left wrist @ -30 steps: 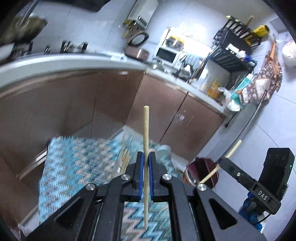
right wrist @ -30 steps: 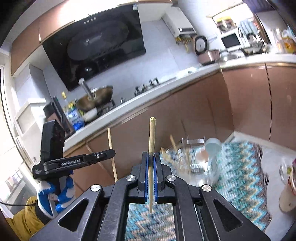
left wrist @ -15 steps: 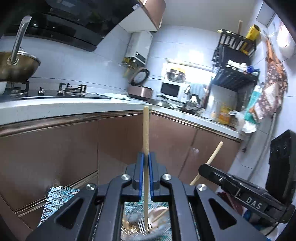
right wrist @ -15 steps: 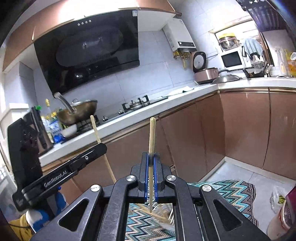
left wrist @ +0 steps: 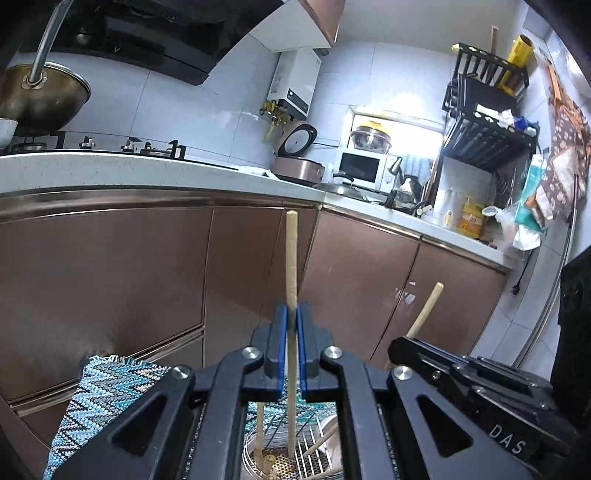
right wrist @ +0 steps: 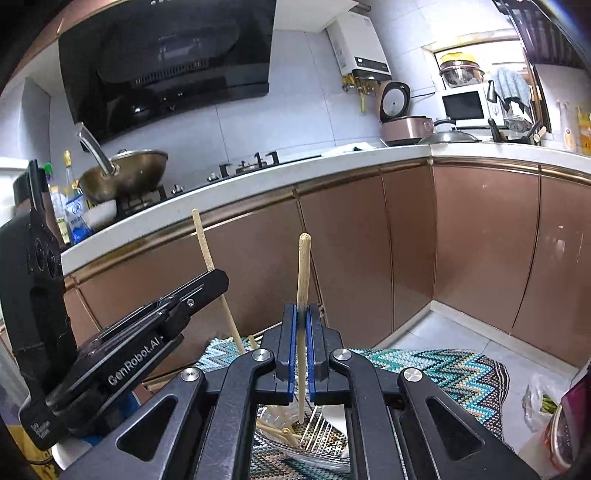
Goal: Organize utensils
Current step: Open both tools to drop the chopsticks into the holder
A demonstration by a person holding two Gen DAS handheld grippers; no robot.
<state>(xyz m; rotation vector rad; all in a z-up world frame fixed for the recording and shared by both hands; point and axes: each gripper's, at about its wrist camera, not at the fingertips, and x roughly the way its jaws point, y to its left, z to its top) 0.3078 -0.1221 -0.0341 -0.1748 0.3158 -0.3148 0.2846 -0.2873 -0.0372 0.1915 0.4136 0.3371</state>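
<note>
At bottom centre of each view, the left gripper [left wrist: 291,314] and right gripper [right wrist: 302,314] each clamp an upright wooden chopstick [left wrist: 291,258] above the metal utensil basket [left wrist: 280,461]; behind rise brown cabinets [left wrist: 362,273].

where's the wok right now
On the stove at the counter's far left: upper left in the left wrist view, the wok sits below the range hood.

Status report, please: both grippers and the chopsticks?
Left gripper shut on chopstick. Right gripper shut on second chopstick. Both above utensil rack. Nothing blocking.
</note>
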